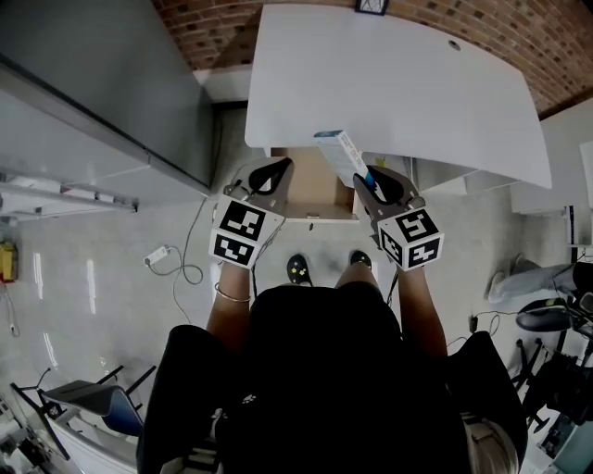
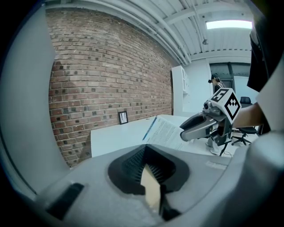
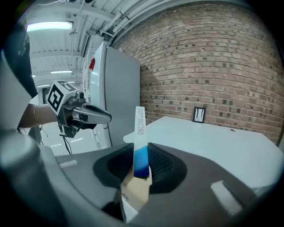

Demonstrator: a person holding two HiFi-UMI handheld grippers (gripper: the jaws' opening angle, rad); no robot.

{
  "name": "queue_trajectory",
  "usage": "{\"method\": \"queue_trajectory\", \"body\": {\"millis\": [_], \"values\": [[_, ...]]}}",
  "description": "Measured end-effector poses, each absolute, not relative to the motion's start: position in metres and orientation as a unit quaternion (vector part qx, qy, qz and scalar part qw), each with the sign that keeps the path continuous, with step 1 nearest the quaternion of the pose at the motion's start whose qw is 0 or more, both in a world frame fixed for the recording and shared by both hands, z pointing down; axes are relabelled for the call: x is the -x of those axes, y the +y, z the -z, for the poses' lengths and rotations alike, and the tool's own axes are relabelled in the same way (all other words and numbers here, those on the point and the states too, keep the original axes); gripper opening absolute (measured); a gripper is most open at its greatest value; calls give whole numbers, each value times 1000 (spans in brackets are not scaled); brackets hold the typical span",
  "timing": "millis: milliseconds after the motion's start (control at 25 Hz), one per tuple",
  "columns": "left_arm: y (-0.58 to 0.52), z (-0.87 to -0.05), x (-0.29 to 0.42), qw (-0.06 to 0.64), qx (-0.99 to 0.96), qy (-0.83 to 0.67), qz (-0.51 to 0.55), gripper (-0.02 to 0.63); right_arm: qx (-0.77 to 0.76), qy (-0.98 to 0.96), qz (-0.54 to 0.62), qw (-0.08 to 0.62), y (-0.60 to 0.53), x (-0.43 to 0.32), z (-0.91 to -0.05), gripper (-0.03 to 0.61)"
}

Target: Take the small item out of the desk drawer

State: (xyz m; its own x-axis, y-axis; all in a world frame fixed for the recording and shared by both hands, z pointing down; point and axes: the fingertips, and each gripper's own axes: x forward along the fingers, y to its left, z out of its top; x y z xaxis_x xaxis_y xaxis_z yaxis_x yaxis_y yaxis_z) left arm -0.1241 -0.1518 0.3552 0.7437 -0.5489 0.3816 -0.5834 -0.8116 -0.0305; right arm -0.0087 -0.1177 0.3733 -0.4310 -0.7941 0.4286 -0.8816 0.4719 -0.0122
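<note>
In the head view both grippers hover in front of the white desk (image 1: 398, 83), above its open brown drawer (image 1: 310, 190). My right gripper (image 1: 371, 180) is shut on a flat white packet with a blue end (image 1: 345, 155). In the right gripper view the packet (image 3: 140, 137) stands upright between the pads of that gripper (image 3: 142, 168), its white end poking out past them. My left gripper (image 1: 269, 171) is shut with nothing in it (image 2: 148, 170). From the left gripper view, the packet (image 2: 164, 131) juts from the right gripper (image 2: 199, 126). The drawer's inside is mostly hidden by the grippers.
A tall grey cabinet (image 1: 111, 83) stands left of the desk. A small framed picture (image 1: 371, 7) leans on the brick wall (image 1: 519, 28) at the desk's back edge. A cable with a plug (image 1: 176, 264) lies on the floor at left, an office chair (image 1: 556, 315) at right.
</note>
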Motion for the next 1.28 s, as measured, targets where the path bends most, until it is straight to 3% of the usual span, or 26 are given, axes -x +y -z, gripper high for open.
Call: {"method": "queue_trajectory", "body": {"millis": [1280], "values": [[-148, -345, 121, 49, -939, -295, -167, 3, -511, -839, -117, 144, -105, 5, -344, 107]]}}
